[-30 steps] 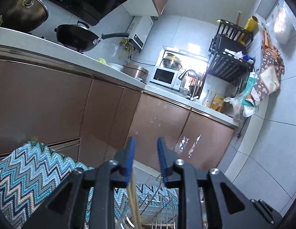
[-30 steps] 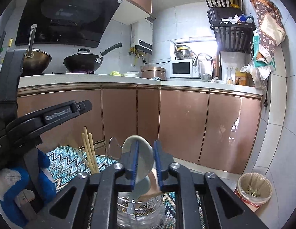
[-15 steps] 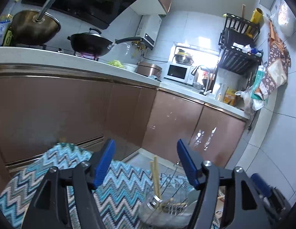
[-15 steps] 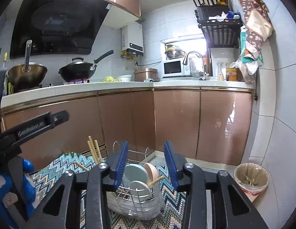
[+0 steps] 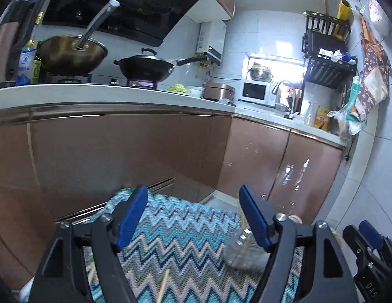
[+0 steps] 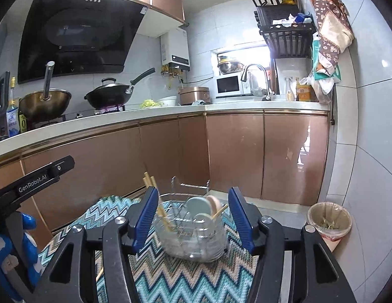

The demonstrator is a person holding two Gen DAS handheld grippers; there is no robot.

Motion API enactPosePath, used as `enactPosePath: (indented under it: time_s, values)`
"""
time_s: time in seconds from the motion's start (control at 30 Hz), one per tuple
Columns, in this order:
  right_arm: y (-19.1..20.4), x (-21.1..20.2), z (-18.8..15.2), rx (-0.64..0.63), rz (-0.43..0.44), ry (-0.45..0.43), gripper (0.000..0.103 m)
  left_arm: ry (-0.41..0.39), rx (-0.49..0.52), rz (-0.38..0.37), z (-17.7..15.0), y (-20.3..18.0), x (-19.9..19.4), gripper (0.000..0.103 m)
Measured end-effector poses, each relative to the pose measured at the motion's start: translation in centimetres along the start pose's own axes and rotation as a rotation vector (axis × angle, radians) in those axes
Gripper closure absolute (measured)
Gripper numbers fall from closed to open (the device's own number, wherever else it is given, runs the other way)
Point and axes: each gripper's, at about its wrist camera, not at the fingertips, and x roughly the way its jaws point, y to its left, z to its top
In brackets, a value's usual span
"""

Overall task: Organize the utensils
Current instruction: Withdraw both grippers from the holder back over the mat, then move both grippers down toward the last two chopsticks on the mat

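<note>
A clear utensil holder (image 6: 193,237) with a wire insert stands on a zigzag cloth (image 6: 175,277). It holds wooden chopsticks (image 6: 155,202) on its left side and pale blue and pink spoons (image 6: 203,205) on its right. My right gripper (image 6: 193,221) is open and empty, hovering just in front of the holder. My left gripper (image 5: 193,217) is open and empty above the cloth (image 5: 175,240); the holder (image 5: 244,252) sits partly behind its right finger. A loose chopstick (image 5: 163,286) lies on the cloth below the left gripper.
Brown cabinet fronts (image 6: 233,151) rise behind the cloth under a white counter (image 6: 145,116) with woks, a rice cooker and a microwave. A lined waste bin (image 6: 328,221) stands on the floor at right. The left gripper's body (image 6: 31,184) shows at left.
Both grippers were shut on utensils over the holder, opened, and pulled back. The chopsticks and spoon now rest in the holder. The left gripper has swung left over the cloth.
</note>
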Motion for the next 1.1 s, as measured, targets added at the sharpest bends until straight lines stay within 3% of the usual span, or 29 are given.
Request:
enactPosePath:
  time_s: [0.33,0.87,1.1]
  values:
    - [3.1,-2.9,-0.4,-0.010,0.037,0.010,0.031,0.008,-0.008,0.083,-0.3,4.2,-4.4,0.024]
    - [8.1,-7.2,0.3,-0.087,0.058,-0.013,0.003,-0.024,-0.037,0.120,0.2,9.2,-12.2,0.021]
    - [9.9,-8.2,0.5,-0.126,0.076,0.000,0.001,-0.070,-0.028,0.141,0.7,10.0,-14.6,0.021]
